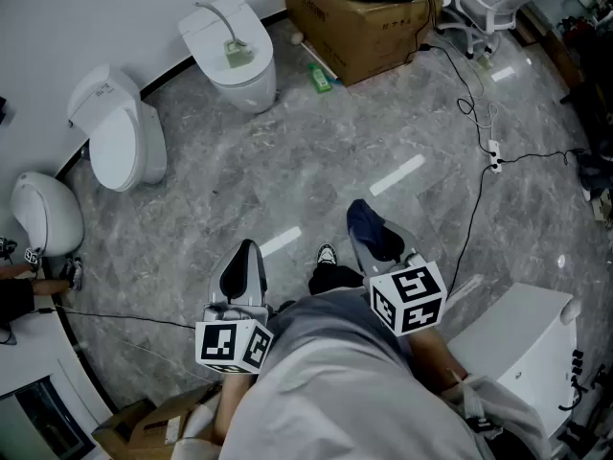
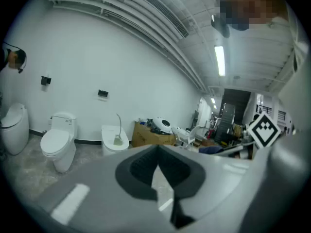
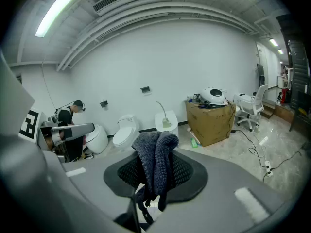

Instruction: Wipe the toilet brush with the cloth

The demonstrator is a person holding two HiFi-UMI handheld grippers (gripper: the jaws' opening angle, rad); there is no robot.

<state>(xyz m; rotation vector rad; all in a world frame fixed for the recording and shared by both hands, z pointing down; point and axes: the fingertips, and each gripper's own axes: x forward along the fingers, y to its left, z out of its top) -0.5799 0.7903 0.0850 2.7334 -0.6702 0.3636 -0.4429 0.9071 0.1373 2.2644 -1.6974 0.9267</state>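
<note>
We hold both claws low in front of our body, pointing forward. Our left claw (image 1: 245, 252) has its jaws together and empty. Our right claw (image 1: 362, 226) is clamped on the dark cloth (image 3: 155, 161).

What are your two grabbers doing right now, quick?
The left gripper is closed, with nothing in it.
The right gripper is closed on the dark cloth.

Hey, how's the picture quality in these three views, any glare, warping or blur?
Head view: sharp, lamp streaks glare off the glossy floor. Left gripper view: fisheye bends the ceiling pipes. Right gripper view: same warping, ceiling lamp blown out, cloth sharp.
</note>
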